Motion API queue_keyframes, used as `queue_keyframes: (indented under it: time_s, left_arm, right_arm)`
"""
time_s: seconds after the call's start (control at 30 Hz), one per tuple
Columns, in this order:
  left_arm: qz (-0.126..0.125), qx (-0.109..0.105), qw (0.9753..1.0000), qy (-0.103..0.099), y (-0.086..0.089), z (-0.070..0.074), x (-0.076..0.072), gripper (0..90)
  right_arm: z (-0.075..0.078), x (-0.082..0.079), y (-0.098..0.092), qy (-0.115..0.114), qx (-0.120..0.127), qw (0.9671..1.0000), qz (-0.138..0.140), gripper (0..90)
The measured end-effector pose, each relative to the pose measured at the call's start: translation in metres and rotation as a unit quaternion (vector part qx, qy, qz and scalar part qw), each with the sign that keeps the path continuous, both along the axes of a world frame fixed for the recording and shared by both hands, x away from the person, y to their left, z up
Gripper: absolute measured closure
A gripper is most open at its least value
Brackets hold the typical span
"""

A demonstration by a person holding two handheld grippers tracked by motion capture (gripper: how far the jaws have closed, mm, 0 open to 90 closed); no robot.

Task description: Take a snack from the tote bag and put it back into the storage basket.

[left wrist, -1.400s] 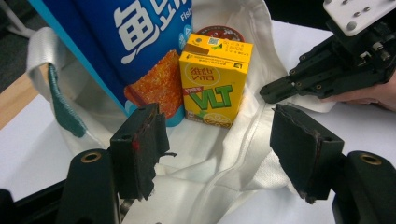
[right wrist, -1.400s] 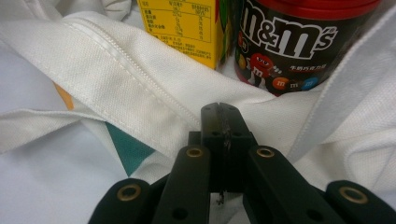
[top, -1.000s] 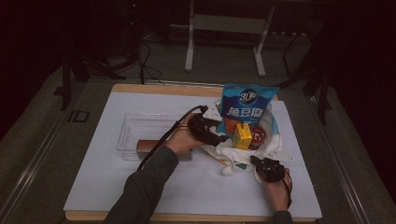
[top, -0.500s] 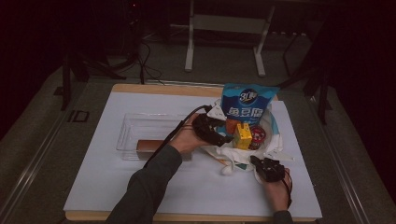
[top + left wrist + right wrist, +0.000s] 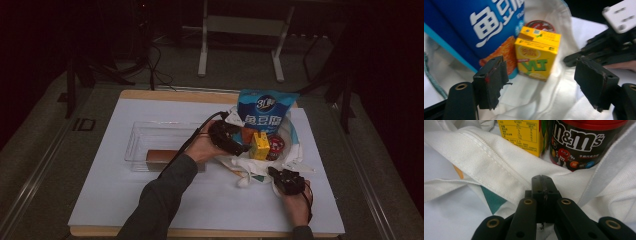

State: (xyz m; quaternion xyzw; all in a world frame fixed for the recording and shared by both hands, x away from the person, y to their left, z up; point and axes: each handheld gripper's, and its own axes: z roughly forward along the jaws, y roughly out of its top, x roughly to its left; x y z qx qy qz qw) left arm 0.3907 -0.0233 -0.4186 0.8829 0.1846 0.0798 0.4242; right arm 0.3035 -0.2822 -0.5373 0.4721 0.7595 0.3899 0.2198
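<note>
Yellow carton [image 5: 537, 53] just beyond spread left hand-held gripper [image 5: 544, 86].

We note a yellow juice carton [image 5: 537, 55] standing upright inside the white cloth bag [image 5: 544, 100], just ahead of the spread left gripper [image 5: 541, 85].

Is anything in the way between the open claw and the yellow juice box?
Nothing visible blocks it. In the left gripper view the left gripper is open, and only bare white bag cloth lies between its jaws and the yellow juice box. The blue snack bag stands close beside the box, and the red-lidded tub sits behind it.
</note>
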Motion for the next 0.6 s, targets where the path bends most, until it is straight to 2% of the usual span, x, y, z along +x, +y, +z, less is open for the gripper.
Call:
queue_keyframes:
  time_s: [0.07,0.1,0.3,0.4,0.5,0.6]
  left_arm:
    - [0.001,0.004,1.0,0.001,-0.002,-0.002,0.001,24.1]
    - [-0.003,0.003,0.9999,0.01,-0.003,-0.002,0.002,24.1]
    - [-0.007,0.014,0.9998,0.008,-0.013,-0.004,0.005,25.2]
    - [-0.011,0.019,0.9998,0.004,-0.018,-0.005,0.006,32.8]
    - [-0.016,0.019,0.9997,0.002,-0.02,-0.006,0.008,36.2]
    - [-0.012,0.021,0.9997,0.005,-0.023,-0.009,0.012,36.1]
  right_arm:
    - [0.0,0.0,0.0,0.0,0.0,1.0,0.0,90.0]
    - [0.0,0.0,0.0,0.0,0.0,1.0,0.0,90.0]
    - [0.0,0.0,0.0,0.0,0.0,1.0,0.0,90.0]
    - [0.0,0.0,0.0,0.001,0.001,1.0,0.0,90.0]
    - [0.0,0.0,0.0,0.001,0.001,1.0,0.0,90.0]
    - [0.0,0.0,0.0,0.002,0.003,1.0,-0.001,89.9]
